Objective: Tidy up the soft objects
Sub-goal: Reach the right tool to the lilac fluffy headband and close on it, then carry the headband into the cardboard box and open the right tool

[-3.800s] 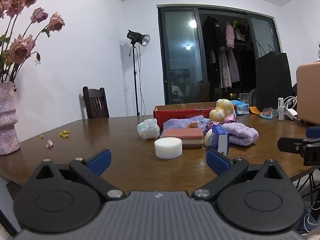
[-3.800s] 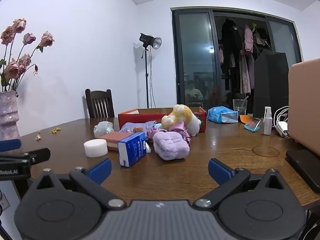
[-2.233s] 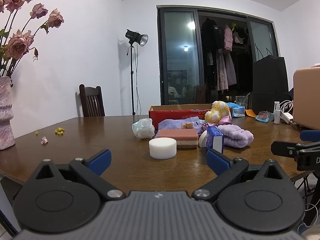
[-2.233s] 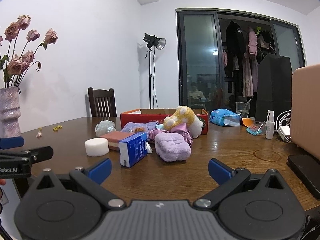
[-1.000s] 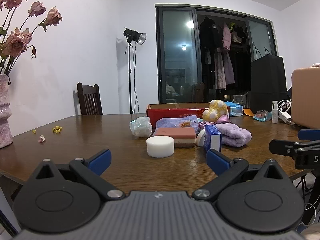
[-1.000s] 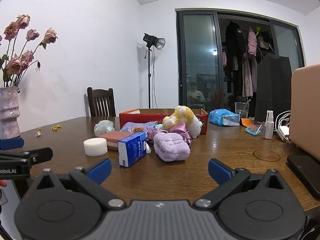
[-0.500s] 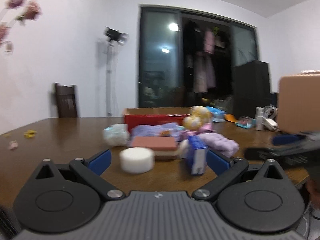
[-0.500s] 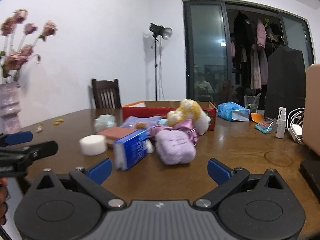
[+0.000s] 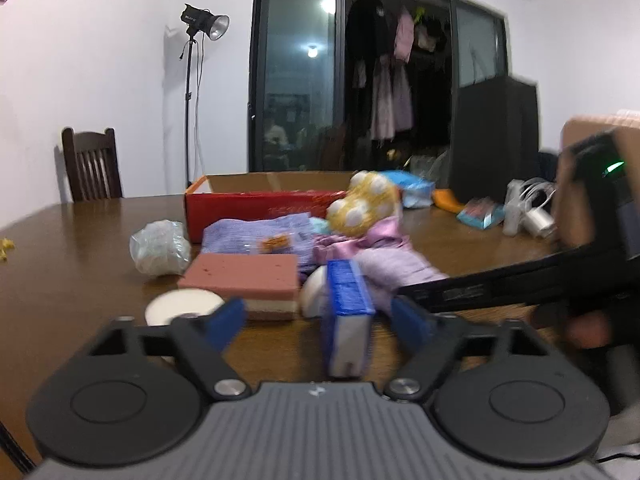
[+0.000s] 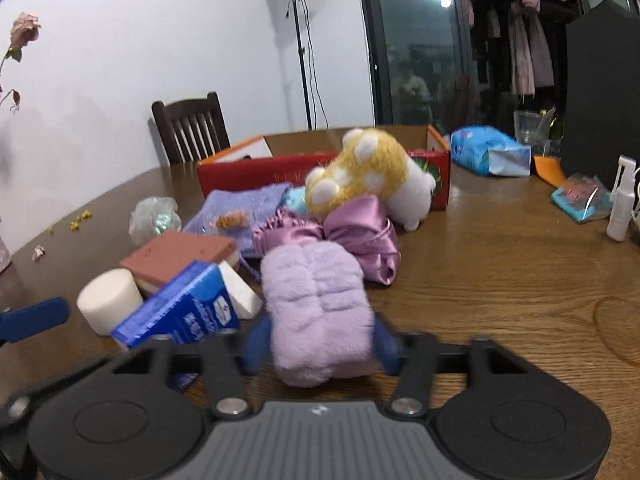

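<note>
Right claw (image 10: 320,346), tilted down, is closing around the fluffy lilac towel (image 10: 316,312); left claw (image 9: 320,322) is closing, straddling the blue box (image 9: 348,316).

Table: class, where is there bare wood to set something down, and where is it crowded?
Bare wood lies on the table right of the purple plush towel, short of the spray bottle. Also left of the crumpled bag. Crowded: the pile before the red box.

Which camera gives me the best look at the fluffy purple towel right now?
The right wrist view: the fluffy purple towel fills the centre, between the closing jaws of the right gripper, beside the blue tissue pack. In the left wrist view the towel is blurred, largely hidden behind that pack.
</note>
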Demonstrator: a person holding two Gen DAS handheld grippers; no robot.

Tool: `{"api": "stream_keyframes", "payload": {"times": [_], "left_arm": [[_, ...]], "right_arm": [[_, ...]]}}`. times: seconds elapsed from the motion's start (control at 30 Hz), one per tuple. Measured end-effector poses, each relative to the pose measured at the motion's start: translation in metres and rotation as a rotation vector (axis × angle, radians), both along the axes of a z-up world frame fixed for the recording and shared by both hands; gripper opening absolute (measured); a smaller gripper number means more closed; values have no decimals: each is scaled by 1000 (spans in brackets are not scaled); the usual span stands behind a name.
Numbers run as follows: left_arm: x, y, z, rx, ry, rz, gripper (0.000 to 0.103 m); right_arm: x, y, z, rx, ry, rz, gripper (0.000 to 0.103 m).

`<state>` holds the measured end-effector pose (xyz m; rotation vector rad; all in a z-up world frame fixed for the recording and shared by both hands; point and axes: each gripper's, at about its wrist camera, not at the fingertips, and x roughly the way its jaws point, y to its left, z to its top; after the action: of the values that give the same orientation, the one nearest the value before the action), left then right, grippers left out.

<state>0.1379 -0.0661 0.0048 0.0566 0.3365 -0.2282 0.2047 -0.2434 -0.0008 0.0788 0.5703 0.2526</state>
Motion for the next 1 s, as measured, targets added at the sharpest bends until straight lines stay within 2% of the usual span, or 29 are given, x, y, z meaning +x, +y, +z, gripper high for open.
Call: {"api": "stream_keyframes", "payload": {"times": [0.07,0.13,0.2,0.23,0.3,0.37,0.4,0.47,0.53,0.6,0.67,0.73,0.8,0.9,0.97,1.0], "left_arm": [[15,2,0,43,1,81,76],[29,13,5,4,38,128,75],[36,20,11,38,38,217,75],[36,23,15,47,28,256,75],[27,30,24,4,-4,269,75],[17,31,34,-67,-4,219,75],[12,29,37,-102,2,167,75],[6,22,43,-140,24,30,70],[8,12,41,-176,79,-105,60],[15,1,34,-180,169,-182,50],[27,-7,26,-159,247,-173,45],[40,-6,18,-169,308,-161,45],[48,0,13,-220,355,-174,43],[55,4,7,-286,410,-187,38],[57,5,5,-307,430,-191,35],[56,2,5,-304,428,-193,34]], "right_arm": [[-1,-8,-1,38,6,20,41],[-7,-14,0,17,13,52,36],[-18,-20,2,18,23,118,29],[-27,-23,4,17,32,178,29],[-43,-25,6,-16,43,273,30],[-56,-29,9,-65,28,307,41],[-60,-33,10,-79,21,282,47],[-63,-41,14,-87,8,223,51],[-68,-51,18,-45,-21,181,59],[-68,-58,18,19,-21,183,59],[-67,-55,12,33,7,238,55],[-67,-56,9,22,23,206,55],[-67,-69,10,102,13,177,55],[-61,-88,11,293,22,124,55],[-56,-87,7,334,43,72,54],[-51,-83,3,319,58,45,48]]}}
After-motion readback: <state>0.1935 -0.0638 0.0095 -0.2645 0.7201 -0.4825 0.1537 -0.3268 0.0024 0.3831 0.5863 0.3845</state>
